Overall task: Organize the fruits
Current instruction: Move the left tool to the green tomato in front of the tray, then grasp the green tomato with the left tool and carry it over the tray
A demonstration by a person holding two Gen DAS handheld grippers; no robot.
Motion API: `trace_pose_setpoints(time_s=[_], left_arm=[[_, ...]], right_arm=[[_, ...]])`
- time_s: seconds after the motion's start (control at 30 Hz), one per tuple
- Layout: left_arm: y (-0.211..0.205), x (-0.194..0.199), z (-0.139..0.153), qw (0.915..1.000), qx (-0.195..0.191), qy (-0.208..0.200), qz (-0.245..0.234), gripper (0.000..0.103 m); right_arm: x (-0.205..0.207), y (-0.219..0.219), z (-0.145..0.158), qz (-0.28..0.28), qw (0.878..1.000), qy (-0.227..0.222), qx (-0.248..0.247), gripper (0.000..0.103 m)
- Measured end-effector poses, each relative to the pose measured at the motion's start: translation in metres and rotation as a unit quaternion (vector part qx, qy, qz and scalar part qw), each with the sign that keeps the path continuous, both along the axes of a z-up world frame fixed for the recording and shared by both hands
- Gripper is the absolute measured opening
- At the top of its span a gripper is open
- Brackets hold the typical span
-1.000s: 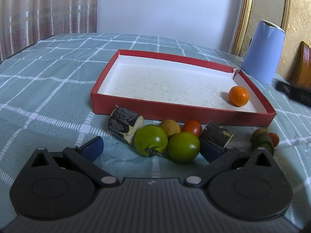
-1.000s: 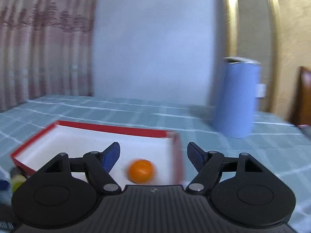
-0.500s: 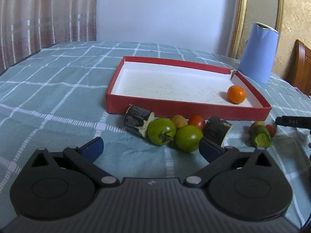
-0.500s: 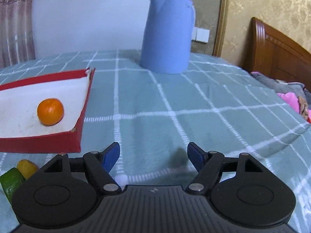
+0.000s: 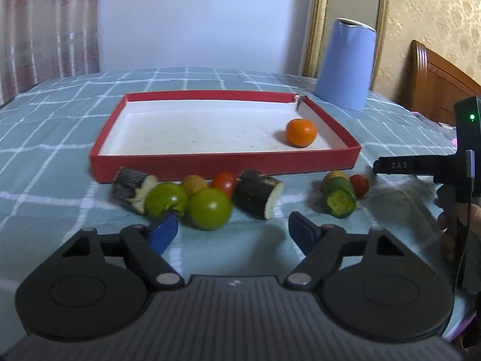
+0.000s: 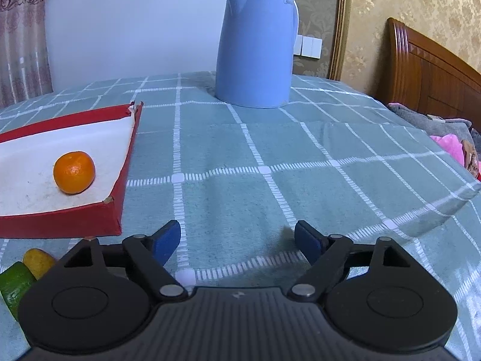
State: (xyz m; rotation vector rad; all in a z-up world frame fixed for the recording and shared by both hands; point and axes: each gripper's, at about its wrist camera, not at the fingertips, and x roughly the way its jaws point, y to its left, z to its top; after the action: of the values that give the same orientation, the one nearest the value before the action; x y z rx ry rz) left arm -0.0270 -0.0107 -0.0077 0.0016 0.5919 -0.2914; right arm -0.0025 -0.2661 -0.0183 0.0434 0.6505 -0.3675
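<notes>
The green tomato [image 5: 209,208] lies near the red tray [image 5: 222,162], just before the left gripper [image 5: 233,233]. It looks smooth, round and firm — likely to roll, so take it across its widest part. The jaws have just been closing, yet stand spread, nothing between them. The right gripper [image 6: 237,240] — tilted downward — is spread over bare cloth.

1. From the left claw [image 5: 233,228] we look low and close across scattered fruit into the red tray [image 5: 225,162].
2. From the right claw [image 6: 237,239] we face the kettle [image 6: 255,51].
3. Both views share the orange [image 6: 74,172].
</notes>
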Motion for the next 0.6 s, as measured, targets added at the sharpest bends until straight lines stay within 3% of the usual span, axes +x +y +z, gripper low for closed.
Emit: trace_pose_setpoints(time_s=[0.33,0.5,0.6], left_arm=[[-0.006,0.014,-0.004,0.9999,0.005,0.005,0.010,0.039],[-0.003,0.014,-0.005,1.0000,-0.001,-0.001,0.004,0.037],[-0.001,0.012,-0.004,1.0000,-0.001,-0.004,0.004,0.027]], right_arm=[[0.000,-0.001,-0.001,-0.002,1.000,0.000,0.003,0.085],[0.000,-0.003,-0.001,-0.004,1.000,0.001,0.006,0.087],[0.000,-0.002,-0.001,-0.005,1.000,0.002,0.005,0.088]])
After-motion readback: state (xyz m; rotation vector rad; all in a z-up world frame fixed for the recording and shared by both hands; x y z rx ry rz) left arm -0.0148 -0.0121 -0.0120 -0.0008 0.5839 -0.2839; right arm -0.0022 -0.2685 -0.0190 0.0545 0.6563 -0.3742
